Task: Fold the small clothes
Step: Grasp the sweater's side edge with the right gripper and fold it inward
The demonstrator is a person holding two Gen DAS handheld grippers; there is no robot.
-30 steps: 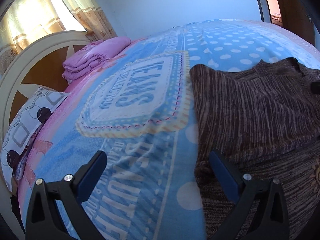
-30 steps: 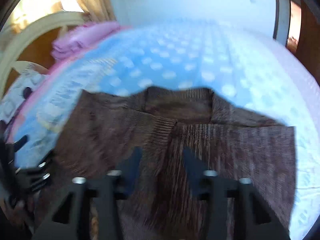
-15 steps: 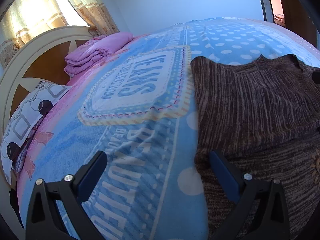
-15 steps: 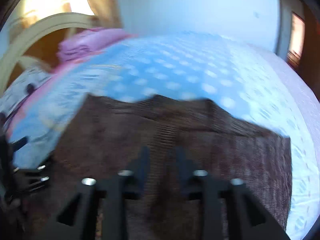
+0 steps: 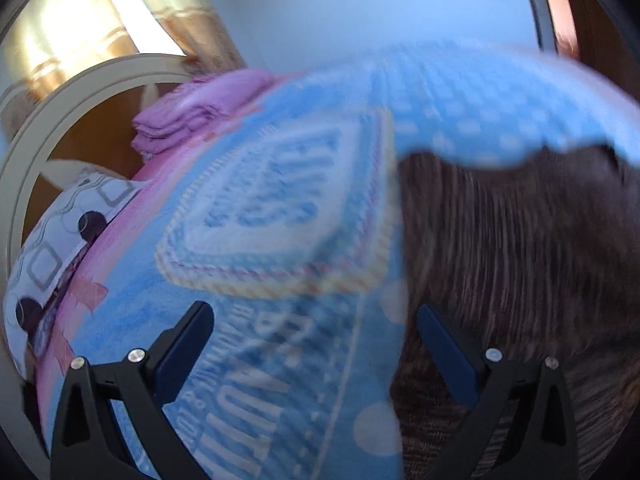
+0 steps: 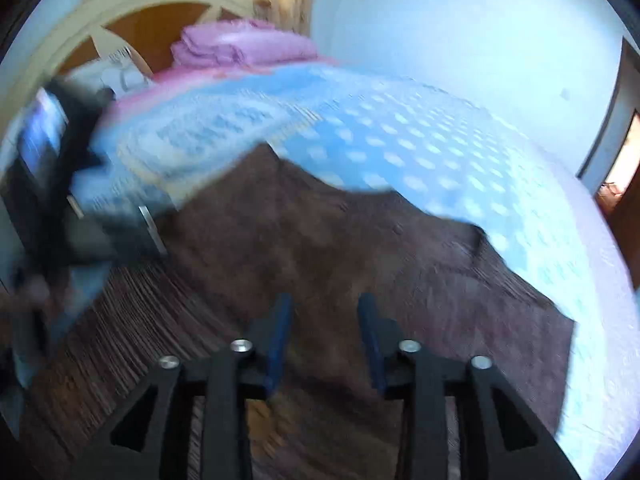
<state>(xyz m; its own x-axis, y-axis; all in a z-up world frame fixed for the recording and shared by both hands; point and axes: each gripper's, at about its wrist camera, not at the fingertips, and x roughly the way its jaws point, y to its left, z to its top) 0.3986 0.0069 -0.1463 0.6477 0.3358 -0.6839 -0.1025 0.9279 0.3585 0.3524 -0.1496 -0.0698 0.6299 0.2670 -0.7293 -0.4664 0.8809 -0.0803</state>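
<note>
A brown striped knit sweater lies spread on the blue dotted bedspread. My left gripper is wide open over the sweater's left edge, one finger over the spread, the other over the knit. In the right wrist view the sweater fills the foreground. My right gripper hangs just above its middle with the jaws partly open and nothing between them. The left gripper shows as a dark blur at the sweater's left side. Both views are blurred by motion.
A folded pink blanket lies at the head of the bed by the cream and wood headboard. A patterned pillow sits at the left. A doorway stands at the right beyond the bed's edge.
Both grippers have lifted and tilted, so both views swing. My right gripper narrowed, then opened a little, and has turned left above the sweater. My left gripper stays wide open.
</note>
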